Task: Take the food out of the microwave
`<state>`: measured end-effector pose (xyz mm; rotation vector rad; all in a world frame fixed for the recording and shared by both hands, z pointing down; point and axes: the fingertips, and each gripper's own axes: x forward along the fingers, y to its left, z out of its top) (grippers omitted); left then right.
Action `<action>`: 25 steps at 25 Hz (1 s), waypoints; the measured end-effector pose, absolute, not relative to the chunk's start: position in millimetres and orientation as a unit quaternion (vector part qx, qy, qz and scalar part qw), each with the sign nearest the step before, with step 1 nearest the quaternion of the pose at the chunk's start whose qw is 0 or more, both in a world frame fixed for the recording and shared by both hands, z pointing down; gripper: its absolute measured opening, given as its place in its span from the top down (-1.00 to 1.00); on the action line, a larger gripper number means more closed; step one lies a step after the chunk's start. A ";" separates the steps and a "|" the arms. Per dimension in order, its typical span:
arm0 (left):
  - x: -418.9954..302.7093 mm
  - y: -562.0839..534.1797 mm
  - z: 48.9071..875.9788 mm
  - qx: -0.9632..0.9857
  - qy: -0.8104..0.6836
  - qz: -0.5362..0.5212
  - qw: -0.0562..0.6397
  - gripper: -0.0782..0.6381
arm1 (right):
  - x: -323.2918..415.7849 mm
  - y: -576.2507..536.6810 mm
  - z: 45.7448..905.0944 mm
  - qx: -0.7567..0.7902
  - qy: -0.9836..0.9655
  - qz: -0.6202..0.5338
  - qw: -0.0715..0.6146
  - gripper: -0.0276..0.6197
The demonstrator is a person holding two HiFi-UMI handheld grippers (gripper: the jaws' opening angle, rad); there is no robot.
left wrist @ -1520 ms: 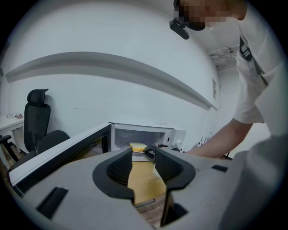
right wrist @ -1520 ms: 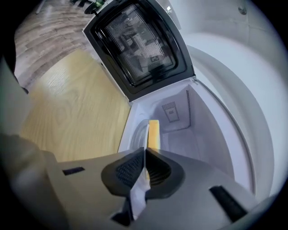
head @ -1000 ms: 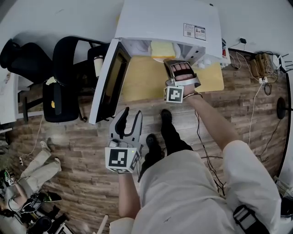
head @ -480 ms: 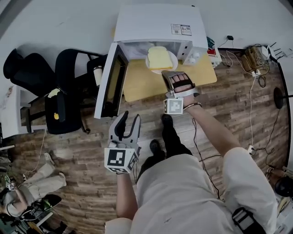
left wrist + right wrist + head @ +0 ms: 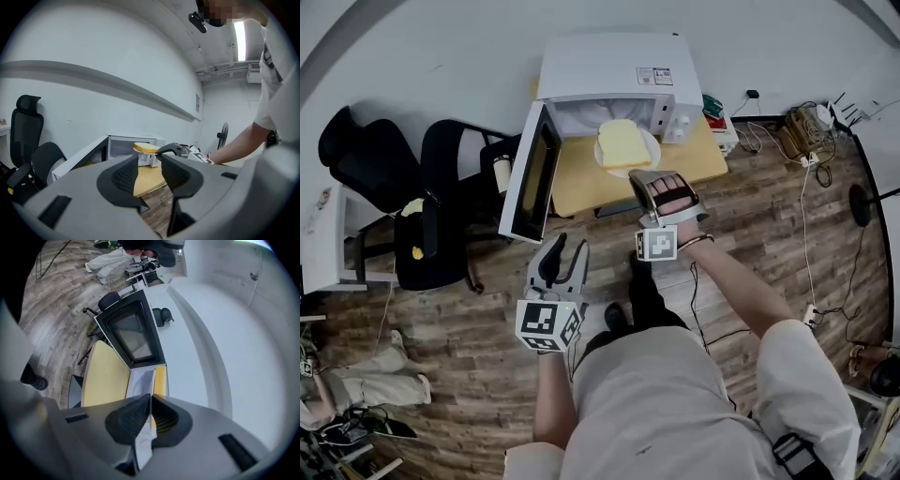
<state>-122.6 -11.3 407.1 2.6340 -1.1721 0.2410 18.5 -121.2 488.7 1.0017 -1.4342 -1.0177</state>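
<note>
Outside microwave [image 5: 609, 70]: right gripper [image 5: 649, 174] fingers [image 5: 133, 420] clamp one plate [image 5: 652, 141], one bread slice [image 5: 622, 142]; left gripper [image 5: 570, 242] spread, empty.

Bright, even indoor light; heavy fisheye distortion, dark corners.

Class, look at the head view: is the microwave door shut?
No, the microwave door stands swung wide open to the left.

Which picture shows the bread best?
The head view: the whole bread lies on its plate, seen from above. The left gripper view shows it small, from the side; the right gripper view shows only a yellow edge.
</note>
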 end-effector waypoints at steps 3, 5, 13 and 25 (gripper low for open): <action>-120.8 -5.0 399.8 0.908 -0.396 0.074 0.120 0.36 | 14.0 -106.9 463.1 0.426 -0.599 -0.432 0.522 0.88; -119.6 -1.4 395.8 0.909 -0.393 0.070 0.117 0.37 | 10.9 -98.7 447.6 0.428 -0.599 -0.436 0.518 0.88; -114.4 7.3 379.2 0.916 -0.381 0.051 0.114 0.44 | -1.5 -67.3 394.8 0.437 -0.599 -0.440 0.507 0.88; -108.5 11.1 365.5 0.924 -0.366 0.056 0.097 0.60 | -22.3 -49.9 366.4 0.435 -0.607 -0.440 0.499 0.88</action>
